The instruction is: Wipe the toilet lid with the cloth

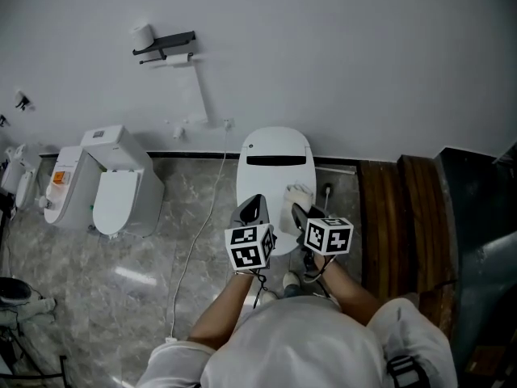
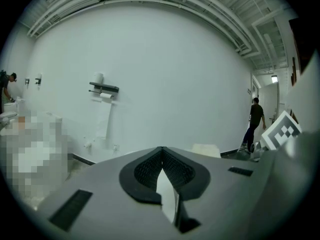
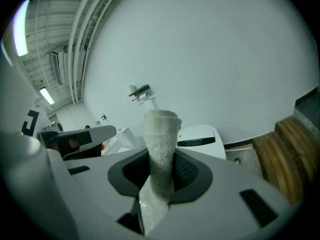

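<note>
Wiping is judged best started at the rear edge of the toilet lid [image 1: 275, 148] and drawn forward in overlapping strokes; the right gripper [image 1: 298, 213] is clamped on the cloth [image 3: 161, 144], held over the lid's right side, while the left gripper [image 2: 162, 170], closed and empty, is best held aside.

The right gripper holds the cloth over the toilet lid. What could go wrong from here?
The cloth is pinched as a narrow strip in the right gripper; when pressed on the toilet lid it may slip out, or the hard jaws may scrape the lid.
The left gripper, shut and empty, hangs close beside the right one; the two could bump during wiping.
A cable lies on the floor nearby; a foot might catch it.
</note>
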Available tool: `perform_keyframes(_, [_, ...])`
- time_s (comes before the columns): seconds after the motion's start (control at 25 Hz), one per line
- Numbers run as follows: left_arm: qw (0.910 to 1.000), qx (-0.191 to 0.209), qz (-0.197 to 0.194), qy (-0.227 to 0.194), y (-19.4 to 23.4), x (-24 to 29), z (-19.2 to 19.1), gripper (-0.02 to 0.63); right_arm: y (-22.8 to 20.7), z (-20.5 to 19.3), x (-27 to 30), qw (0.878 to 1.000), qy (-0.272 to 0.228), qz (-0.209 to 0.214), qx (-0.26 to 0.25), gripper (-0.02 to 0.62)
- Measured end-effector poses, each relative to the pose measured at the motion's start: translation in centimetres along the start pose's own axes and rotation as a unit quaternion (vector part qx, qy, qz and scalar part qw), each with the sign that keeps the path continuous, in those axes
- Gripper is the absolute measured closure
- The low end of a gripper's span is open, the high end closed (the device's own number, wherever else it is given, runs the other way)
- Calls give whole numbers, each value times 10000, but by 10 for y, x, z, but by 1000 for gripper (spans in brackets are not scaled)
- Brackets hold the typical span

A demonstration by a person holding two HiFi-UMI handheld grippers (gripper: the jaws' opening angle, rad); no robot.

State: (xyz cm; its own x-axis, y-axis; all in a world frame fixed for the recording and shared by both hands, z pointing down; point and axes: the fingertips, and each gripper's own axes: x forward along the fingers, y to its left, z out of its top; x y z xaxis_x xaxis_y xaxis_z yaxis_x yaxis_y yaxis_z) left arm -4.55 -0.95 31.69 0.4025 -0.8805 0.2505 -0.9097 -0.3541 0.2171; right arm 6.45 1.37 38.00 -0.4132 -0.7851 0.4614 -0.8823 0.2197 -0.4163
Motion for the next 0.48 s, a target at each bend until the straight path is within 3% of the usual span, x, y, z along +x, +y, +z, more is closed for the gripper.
perform_keyframes(0.48, [9999, -48, -127, -30, -24, 13, 4, 592, -13, 12, -5, 9997, -127, -60, -180, 508])
